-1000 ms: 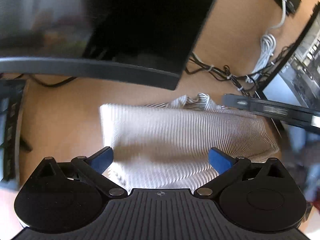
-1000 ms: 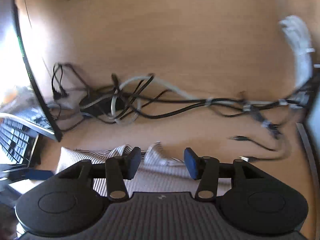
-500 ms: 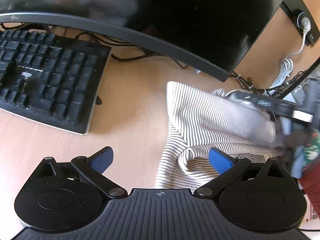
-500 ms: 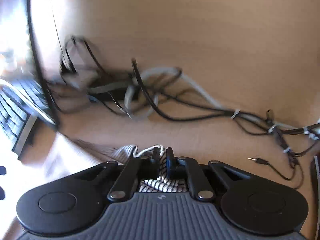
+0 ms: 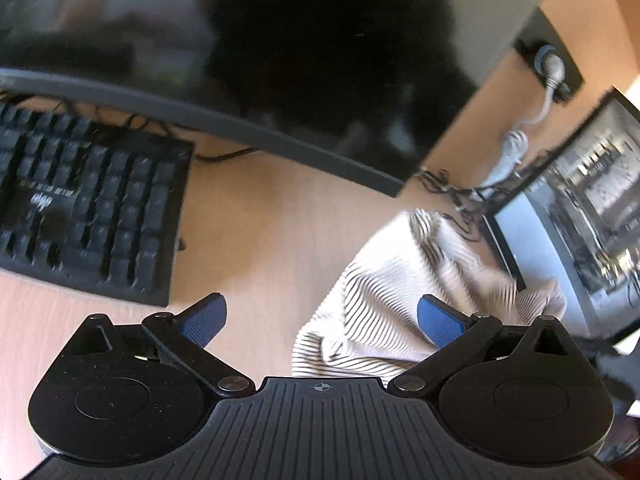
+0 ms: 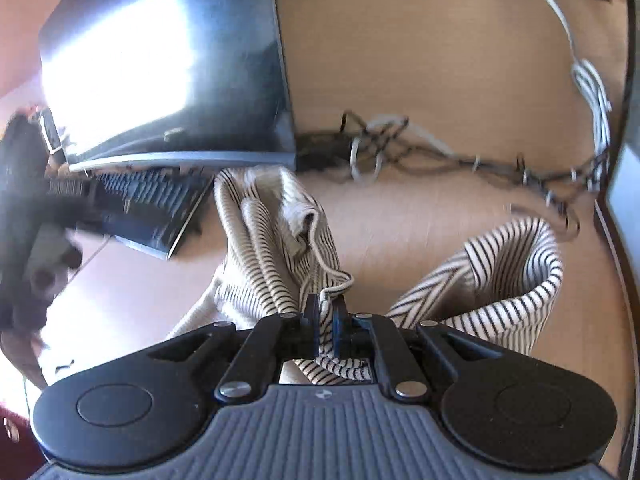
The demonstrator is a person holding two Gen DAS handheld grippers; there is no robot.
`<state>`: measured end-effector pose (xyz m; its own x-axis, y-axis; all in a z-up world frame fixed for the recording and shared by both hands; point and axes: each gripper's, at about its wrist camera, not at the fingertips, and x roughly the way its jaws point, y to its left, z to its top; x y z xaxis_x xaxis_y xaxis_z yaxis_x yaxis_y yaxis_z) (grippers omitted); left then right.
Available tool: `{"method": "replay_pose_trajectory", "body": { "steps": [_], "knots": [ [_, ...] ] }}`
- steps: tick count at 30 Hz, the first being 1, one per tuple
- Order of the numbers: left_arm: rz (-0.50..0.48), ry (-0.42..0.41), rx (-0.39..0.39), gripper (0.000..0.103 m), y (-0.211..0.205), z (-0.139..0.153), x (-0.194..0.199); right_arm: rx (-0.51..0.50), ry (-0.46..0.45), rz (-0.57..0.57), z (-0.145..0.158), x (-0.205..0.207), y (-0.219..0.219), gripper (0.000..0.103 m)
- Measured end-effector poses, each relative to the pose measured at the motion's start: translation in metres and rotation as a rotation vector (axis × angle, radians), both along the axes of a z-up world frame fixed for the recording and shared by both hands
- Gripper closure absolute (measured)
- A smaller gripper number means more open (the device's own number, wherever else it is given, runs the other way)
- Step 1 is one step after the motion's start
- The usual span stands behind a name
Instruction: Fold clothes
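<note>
right gripper [image 6: 326,320] clamped on an edge of the striped garment [image 6: 280,240], lifted bunched above the desk [image 6: 420,80] | left gripper [image 5: 322,320] wide, empty, garment at its right finger | advice: left should pinch the opposite edge before spreading; avoid cables [image 6: 440,152]

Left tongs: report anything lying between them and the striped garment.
Nothing visible does. The left tongs stand open over bare desk, and the striped garment already lies against the right pad. The keyboard sits off to the left, out of the path. The right tongs are shut on the cloth.
</note>
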<state>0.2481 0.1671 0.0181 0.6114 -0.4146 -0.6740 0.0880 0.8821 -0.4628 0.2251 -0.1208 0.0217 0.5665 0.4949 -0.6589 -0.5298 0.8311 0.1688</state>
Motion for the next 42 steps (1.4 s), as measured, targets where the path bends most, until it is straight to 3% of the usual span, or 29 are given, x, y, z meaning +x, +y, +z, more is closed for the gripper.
{"method": "replay_pose_trajectory", "body": {
  "steps": [3, 10, 12, 15, 19, 22, 24, 28, 33, 38, 42],
  "knots": [
    [-0.048, -0.007, 0.008, 0.000, -0.012, 0.003, 0.007, -0.025, 0.026, -0.006, -0.013, -0.017, 0.001, 0.097],
    [-0.143, -0.011, -0.002, 0.000, -0.048, 0.002, 0.018, -0.062, 0.033, 0.039, -0.007, -0.052, -0.016, 0.095],
    [-0.169, -0.031, 0.024, 0.000, -0.055, 0.007, 0.017, -0.050, 0.021, 0.034, 0.003, -0.061, -0.028, 0.085],
    [-0.195, -0.098, 0.015, 0.000, -0.055, 0.026, 0.014, 0.033, -0.051, -0.084, 0.037, -0.064, -0.069, 0.065],
    [-0.230, -0.154, -0.009, 0.000, -0.064, 0.046, 0.024, 0.117, -0.115, -0.270, 0.061, -0.049, -0.107, 0.065],
    [-0.271, -0.151, 0.024, 0.000, -0.090, 0.042, 0.033, 0.126, -0.135, -0.293, 0.058, -0.033, -0.102, 0.065],
    [-0.304, -0.132, 0.032, 0.000, -0.104, 0.035, 0.037, 0.123, -0.111, -0.257, 0.048, -0.023, -0.089, 0.065],
    [-0.350, -0.065, 0.052, 0.000, -0.113, 0.013, 0.031, -0.039, -0.063, -0.158, 0.014, -0.019, -0.057, 0.065],
    [-0.373, 0.009, 0.141, 0.000, -0.097, -0.012, 0.008, -0.126, 0.051, -0.165, -0.026, -0.029, -0.070, 0.059],
    [-0.307, 0.119, 0.179, 0.000, -0.065, -0.029, -0.010, -0.055, 0.134, -0.214, -0.033, -0.034, -0.102, 0.046],
    [-0.222, 0.153, 0.025, 0.000, -0.036, -0.026, -0.010, 0.099, 0.185, -0.278, -0.020, -0.026, -0.118, 0.030]
  ]
}}
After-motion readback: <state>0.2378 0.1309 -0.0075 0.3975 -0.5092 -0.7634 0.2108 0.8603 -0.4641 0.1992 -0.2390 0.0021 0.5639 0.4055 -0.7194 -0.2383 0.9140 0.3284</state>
